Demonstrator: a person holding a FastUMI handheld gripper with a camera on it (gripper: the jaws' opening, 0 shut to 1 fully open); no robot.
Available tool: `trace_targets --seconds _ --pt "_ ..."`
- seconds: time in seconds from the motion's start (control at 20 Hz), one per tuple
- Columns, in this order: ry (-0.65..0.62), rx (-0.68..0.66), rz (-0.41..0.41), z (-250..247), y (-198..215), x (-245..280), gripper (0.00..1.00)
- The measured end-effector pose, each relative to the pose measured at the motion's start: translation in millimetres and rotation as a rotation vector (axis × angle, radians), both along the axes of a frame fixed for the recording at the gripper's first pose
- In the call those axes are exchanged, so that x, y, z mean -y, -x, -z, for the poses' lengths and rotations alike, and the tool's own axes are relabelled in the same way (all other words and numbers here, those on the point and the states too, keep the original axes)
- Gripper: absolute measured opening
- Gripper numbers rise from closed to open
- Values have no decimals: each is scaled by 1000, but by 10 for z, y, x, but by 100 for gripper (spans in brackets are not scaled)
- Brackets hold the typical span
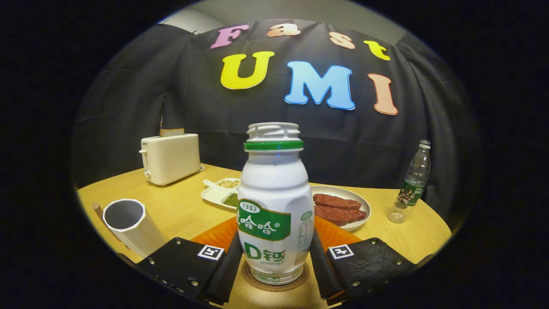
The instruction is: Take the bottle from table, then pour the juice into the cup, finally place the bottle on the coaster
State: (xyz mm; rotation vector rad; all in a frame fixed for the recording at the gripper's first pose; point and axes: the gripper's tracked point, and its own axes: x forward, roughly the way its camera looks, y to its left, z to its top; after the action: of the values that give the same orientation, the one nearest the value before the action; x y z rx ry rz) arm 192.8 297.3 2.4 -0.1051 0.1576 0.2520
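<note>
My hand-held gripper (274, 262) has a finger on either side of the bottle (274, 206), seemingly touching its lower body, though I cannot tell whether they press on it. The bottle stands upright, uncapped, on the round coaster (274, 284) on the wooden surface (180, 210), with an orange mat (214, 237) just behind. The cup (128, 223) tilts to the left near my left finger; beyond are a toaster (170, 158), a divided dish of beans (221, 192), a plate of meat (343, 206) and a clear water bottle (414, 178).

The bottle (274, 206) stands upright on the coaster (274, 281), the tool's (274, 264) fingers flanking its base
</note>
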Motion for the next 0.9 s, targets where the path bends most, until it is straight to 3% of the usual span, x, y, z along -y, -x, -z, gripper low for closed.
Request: trace_targets --seconds 0.45,0.6,0.65,0.7,0.9 --pt "-18 17 1 28 -3 42 77" --pt "-17 13 6 15 10 77 81" --pt "-23 20 5 -26 27 77 93" --pt "-27 32 9 -81 37 86 97" --pt "-20 71 27 -369 181 94 97"
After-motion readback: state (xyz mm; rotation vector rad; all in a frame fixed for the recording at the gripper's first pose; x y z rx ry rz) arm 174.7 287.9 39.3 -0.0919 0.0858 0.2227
